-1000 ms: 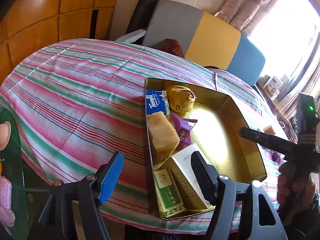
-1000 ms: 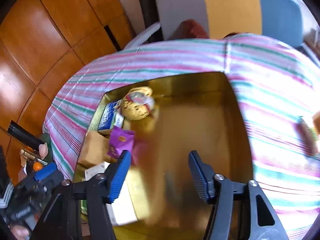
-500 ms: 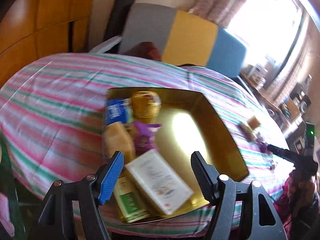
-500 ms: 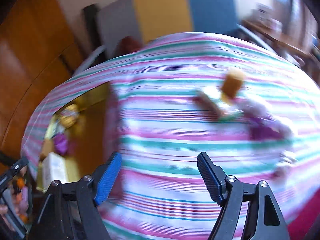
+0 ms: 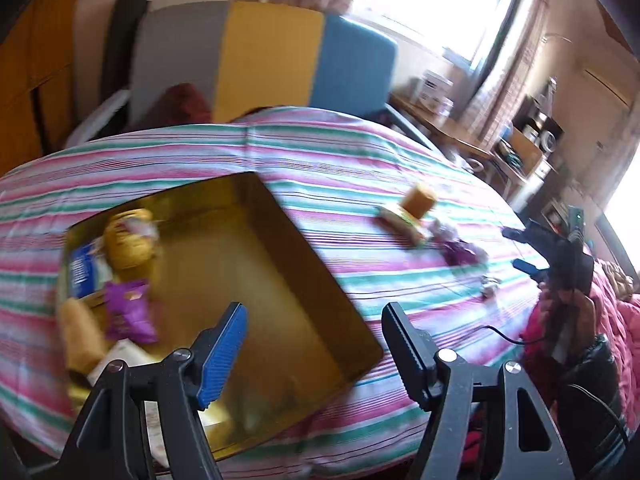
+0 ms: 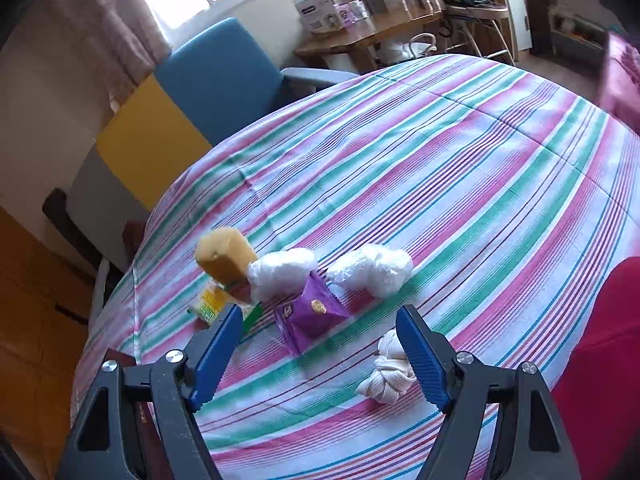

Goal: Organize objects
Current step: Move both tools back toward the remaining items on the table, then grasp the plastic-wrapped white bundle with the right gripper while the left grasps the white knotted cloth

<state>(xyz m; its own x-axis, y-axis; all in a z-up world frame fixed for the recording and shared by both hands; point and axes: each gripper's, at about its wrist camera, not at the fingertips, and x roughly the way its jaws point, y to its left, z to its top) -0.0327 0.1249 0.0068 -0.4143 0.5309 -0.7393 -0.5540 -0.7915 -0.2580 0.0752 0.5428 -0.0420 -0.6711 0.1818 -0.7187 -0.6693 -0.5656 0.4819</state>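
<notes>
A gold tray [image 5: 320,280] lies on the striped tablecloth and holds a purple snack packet [image 5: 128,312], a yellow wrapped bun [image 5: 128,240], a blue tissue pack [image 5: 80,272] and boxes along its left side. My left gripper [image 5: 316,344] is open and empty above the tray's near right corner. My right gripper [image 6: 320,344] is open and empty over loose items: a purple packet [image 6: 312,312], a yellow sponge block [image 6: 224,256], two white plastic bundles [image 6: 372,268], a cream knotted cloth [image 6: 388,372] and a yellow-green packet [image 6: 212,304]. The right gripper also shows in the left wrist view [image 5: 528,252].
A grey, yellow and blue chair [image 5: 272,56] stands behind the table. A wooden desk with clutter [image 6: 372,28] stands by the window. Red fabric [image 6: 600,360] is at the right edge. The striped cloth [image 6: 480,160] stretches bare beyond the loose items.
Both grippers have swung right. The left view shifted from the tray's filled side to its right corner. The right gripper left the tray and now hangs over the loose items.
</notes>
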